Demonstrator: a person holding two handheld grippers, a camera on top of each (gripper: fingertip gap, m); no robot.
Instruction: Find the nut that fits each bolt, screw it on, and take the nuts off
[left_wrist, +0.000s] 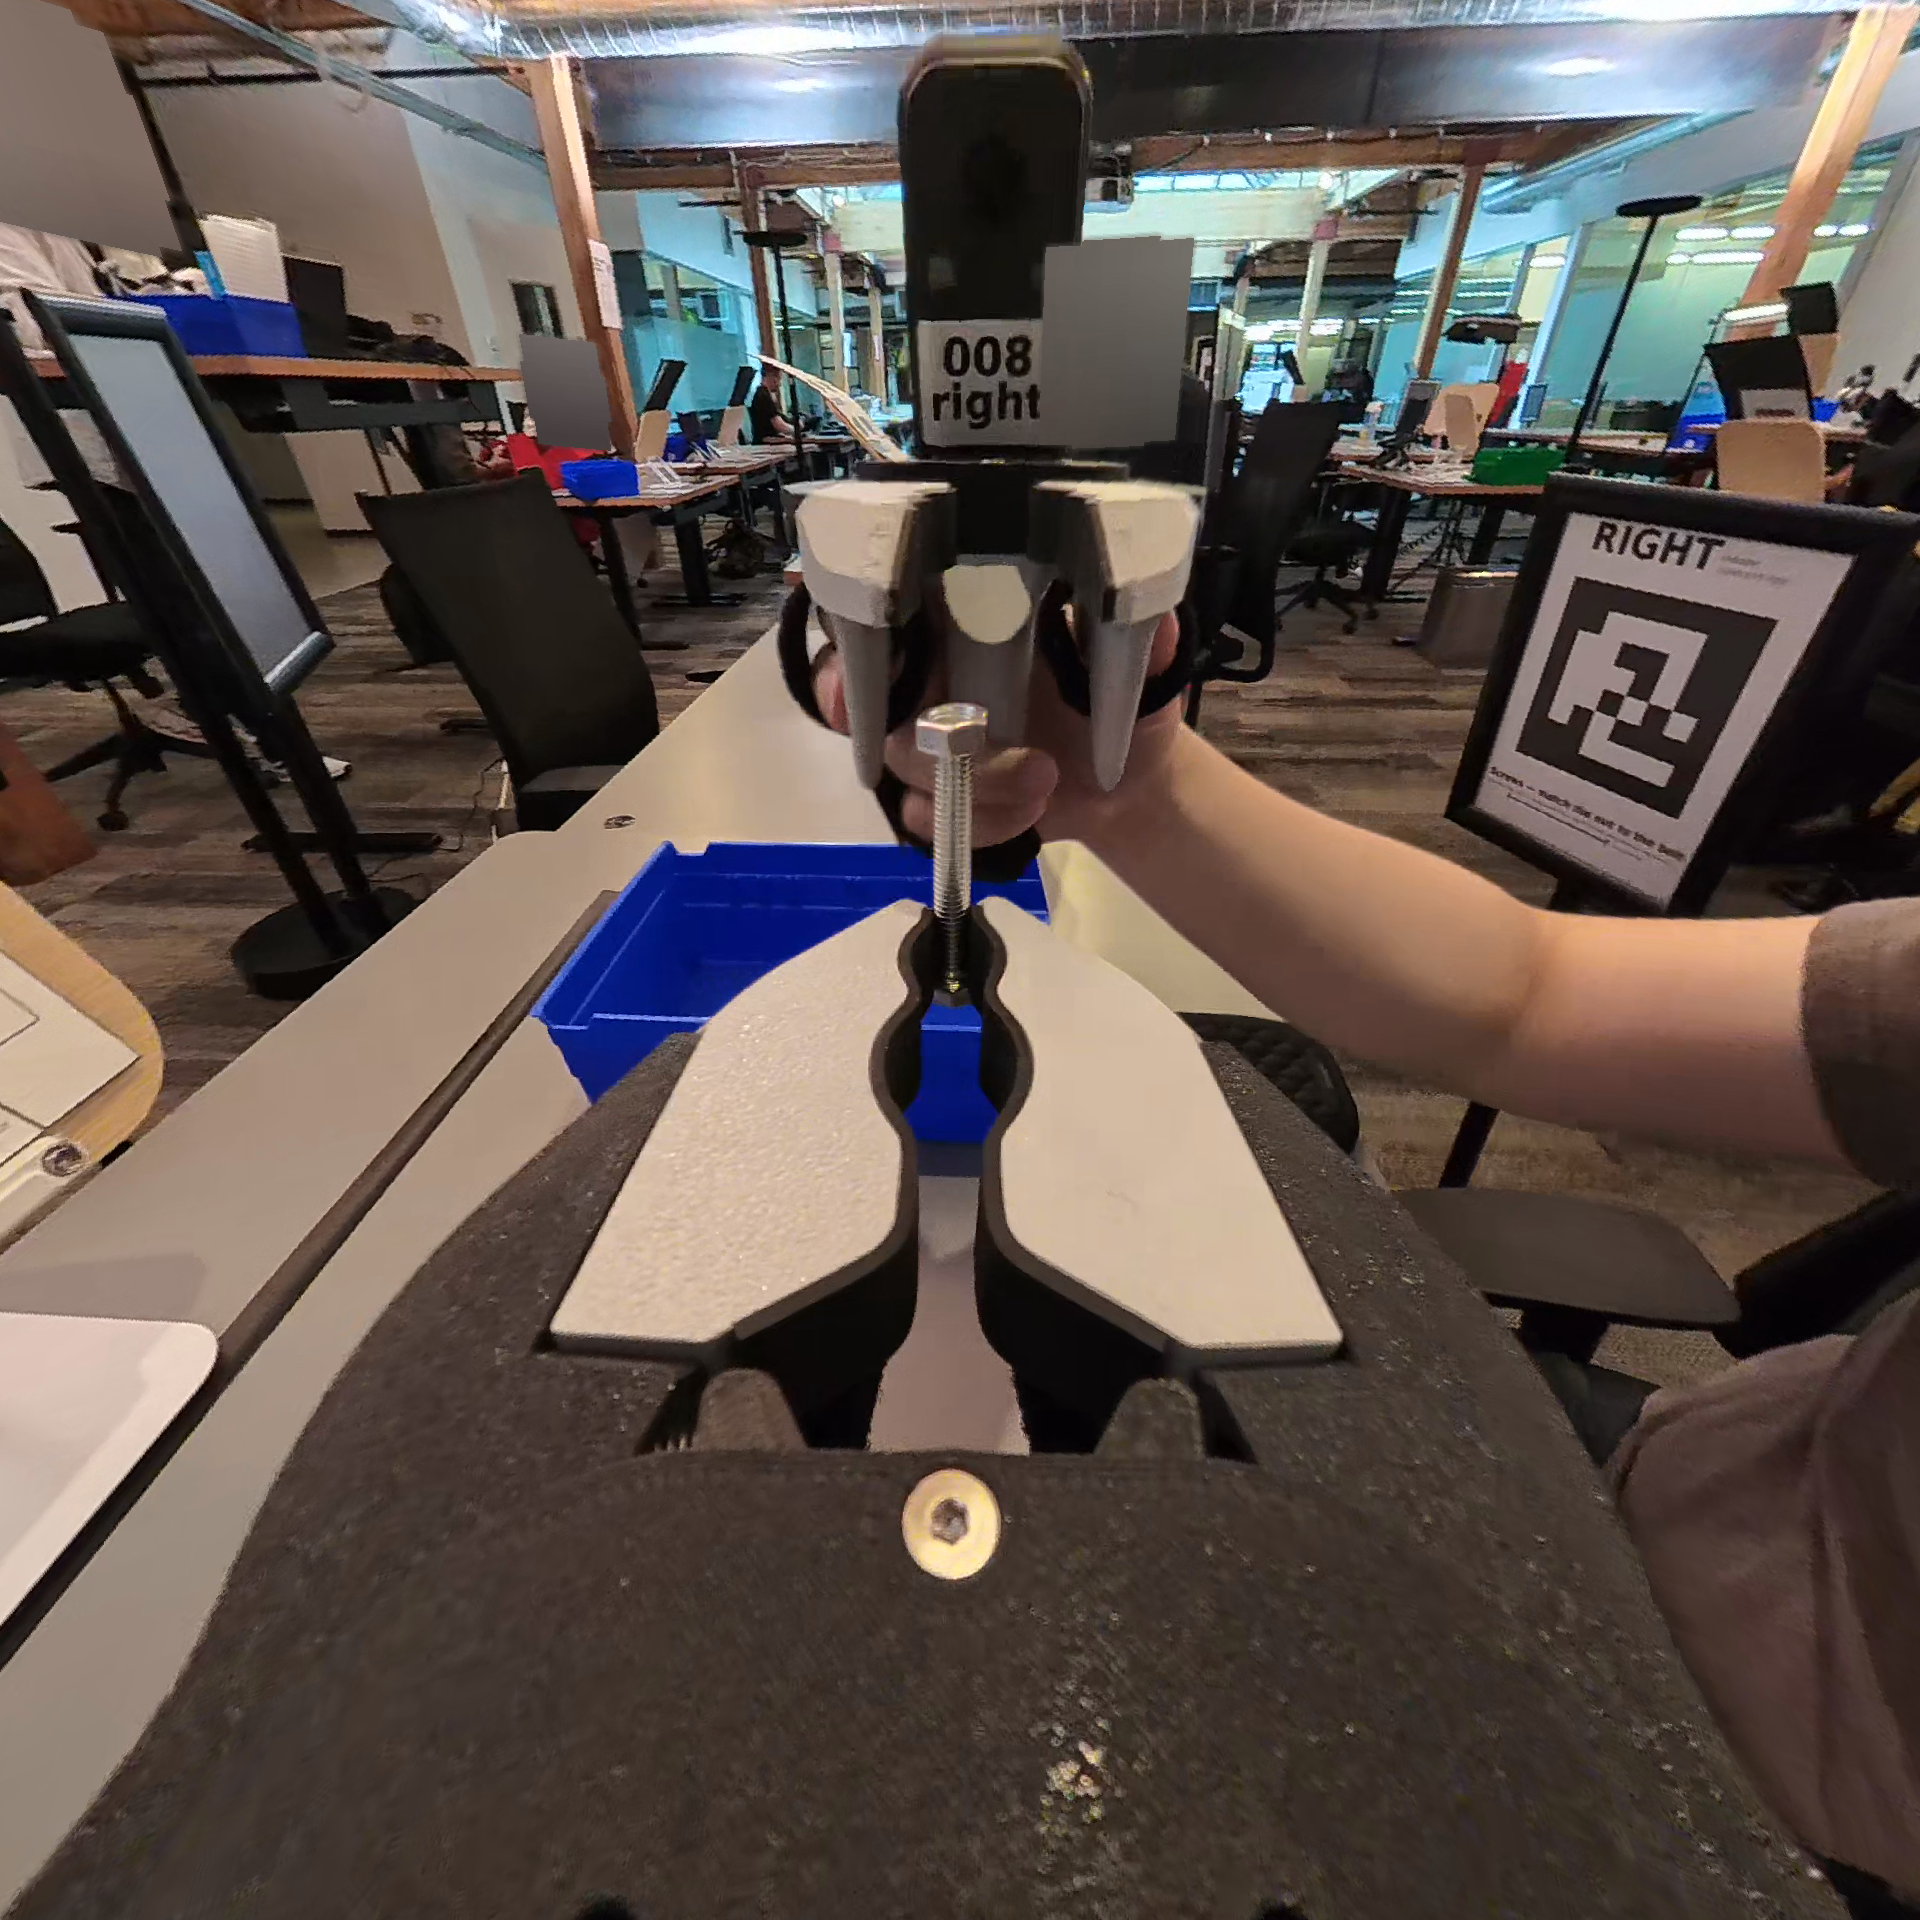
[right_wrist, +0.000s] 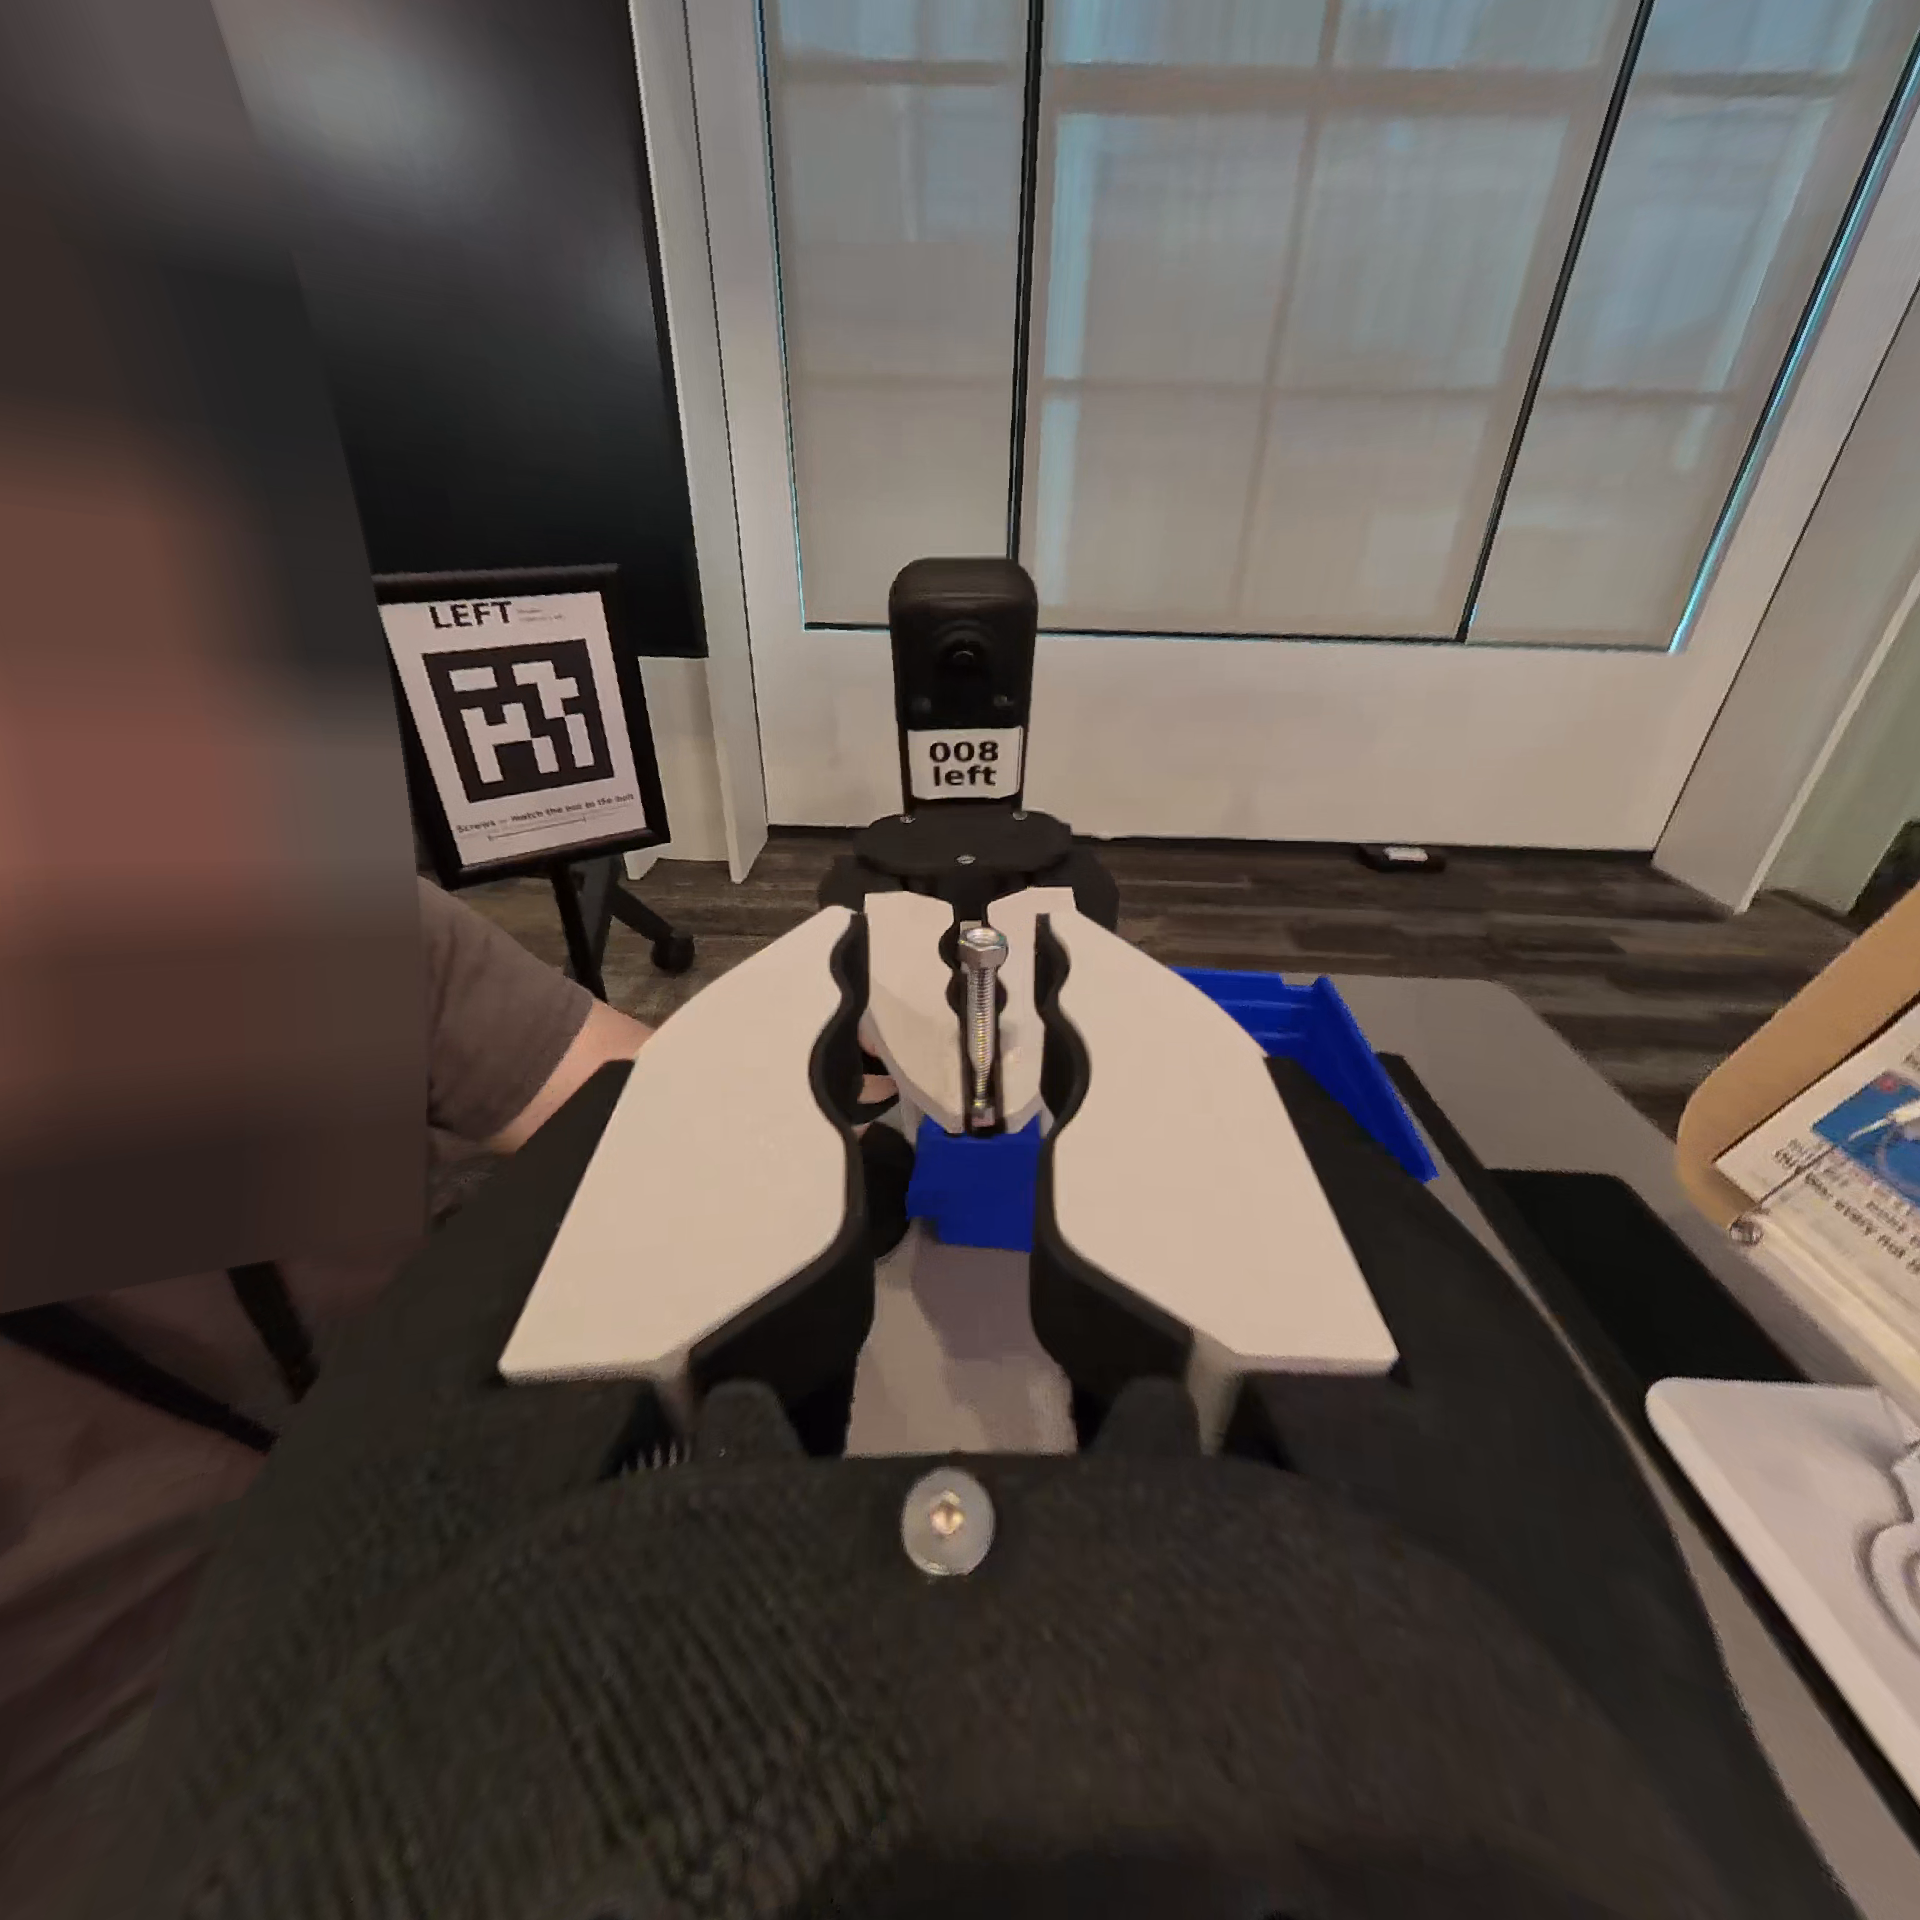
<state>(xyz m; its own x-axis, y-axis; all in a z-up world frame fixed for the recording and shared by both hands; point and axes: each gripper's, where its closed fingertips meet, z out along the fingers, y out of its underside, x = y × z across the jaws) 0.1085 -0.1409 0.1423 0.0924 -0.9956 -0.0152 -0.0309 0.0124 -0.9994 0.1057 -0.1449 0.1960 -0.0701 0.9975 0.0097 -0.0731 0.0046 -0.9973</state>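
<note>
A long silver hex-head bolt (left_wrist: 951, 810) stands up from my left gripper (left_wrist: 951, 916), which is shut on its lower threaded end. A small bit of metal shows in the finger gap below the grip; I cannot tell what it is. My right gripper (left_wrist: 992, 774) faces the left one with its jaws open, and the bolt head sits between its fingertips without clear contact. In the right wrist view, the right gripper (right_wrist: 951, 923) is wide open around the bolt (right_wrist: 979, 1023), with the left gripper (right_wrist: 977, 1122) beyond it. A blue bin (left_wrist: 727, 935) lies below.
The grey table (left_wrist: 312, 1143) runs ahead on the left. Framed marker signs stand on floor stands (left_wrist: 1662, 707) (right_wrist: 520, 717). A black chair (left_wrist: 520, 644) is beside the table. A clipboard with papers (right_wrist: 1818, 1143) and a white tray (right_wrist: 1787, 1507) lie to the right. The person's forearm (left_wrist: 1403, 966) reaches in. Some 5 cm of space lies between my two pairs of fingers.
</note>
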